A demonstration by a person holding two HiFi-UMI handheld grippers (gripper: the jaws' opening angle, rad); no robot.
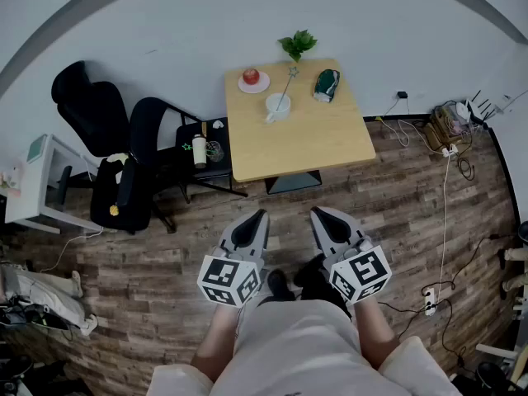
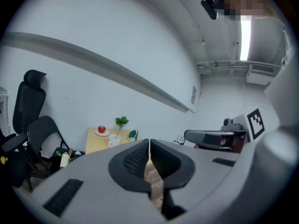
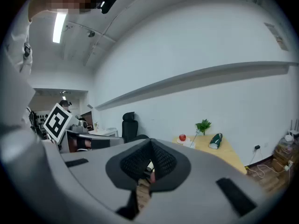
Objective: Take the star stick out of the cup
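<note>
Your left claw and right claw are clenched empty, well apart from the star stick in the cup.

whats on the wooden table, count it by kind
apple: 1
plate: 1
cup: 1
star stick: 1
green plant: 1
dark green object: 1
total: 6
</note>
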